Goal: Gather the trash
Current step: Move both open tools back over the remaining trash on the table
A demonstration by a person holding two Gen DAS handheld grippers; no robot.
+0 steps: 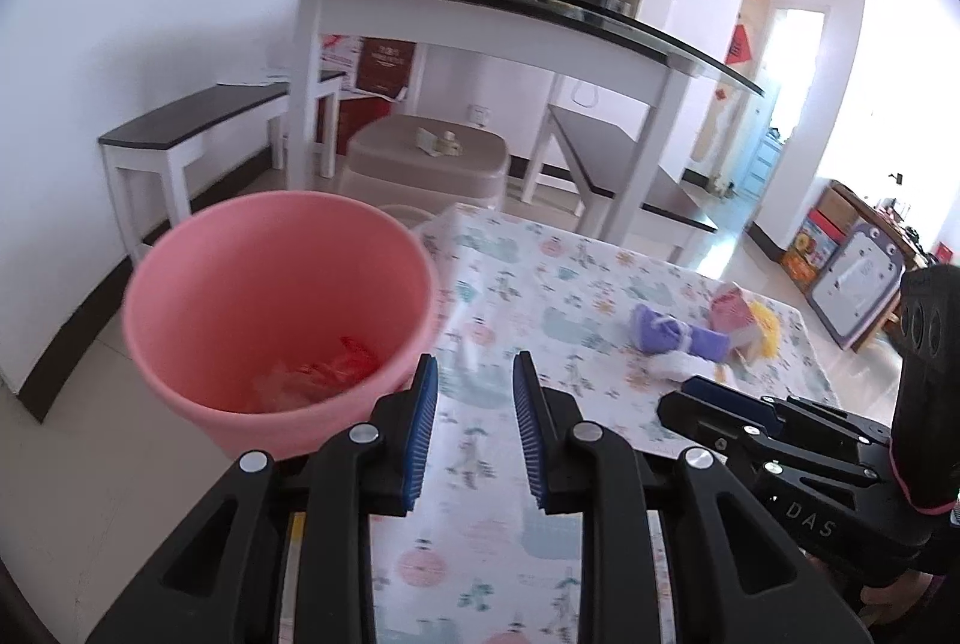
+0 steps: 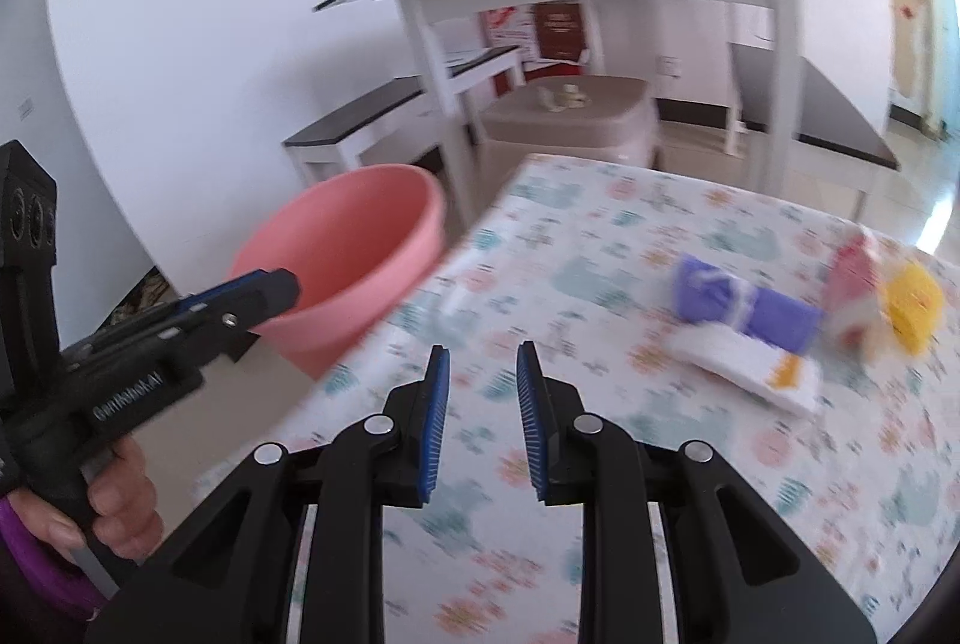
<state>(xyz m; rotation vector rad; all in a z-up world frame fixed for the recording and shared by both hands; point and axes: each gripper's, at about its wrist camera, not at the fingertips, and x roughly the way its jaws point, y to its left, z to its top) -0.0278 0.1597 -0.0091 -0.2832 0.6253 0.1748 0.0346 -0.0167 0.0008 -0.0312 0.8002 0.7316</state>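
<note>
At the far left, a pink bin (image 1: 276,308) was seen just beside the left edge of the worktop (image 1: 540,284), which was covered by a patterned cloth. Inside the bin, crumpled red and pale scraps (image 1: 324,374) were visible at the bottom. The left claw (image 1: 474,380) was held over the worktop edge next to the bin, its blue pads parted and nothing between them. Further right, the right claw (image 2: 483,374) was likewise held apart and empty above the cloth. At the right end of the worktop, well apart from the bin, the remaining trash was found in a loose cluster: a purple wrapper (image 2: 744,302) knotted in the middle, a white packet (image 2: 750,362) lying against it, a pink-and-white carton (image 2: 852,284) and a yellow piece (image 2: 915,308), the last two blurred.
</note>
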